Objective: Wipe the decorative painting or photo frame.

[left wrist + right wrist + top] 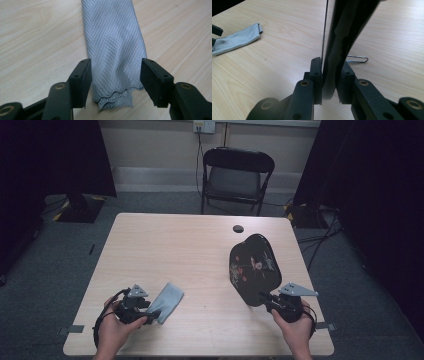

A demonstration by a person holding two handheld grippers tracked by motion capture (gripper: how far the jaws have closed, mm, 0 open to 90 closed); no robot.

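At the table's near left, the left gripper [148, 312] straddles a folded grey cloth [167, 300]; the left gripper view shows its diamond weave and scalloped hem, with the jaws apart, the left one at the fold's edge and not squeezing. At the near right, the right gripper [264, 296] clamps the rim of a glossy black flower-painted plate [253, 268], tilted on edge; the right gripper view reveals a wire stand [357, 59] behind it.
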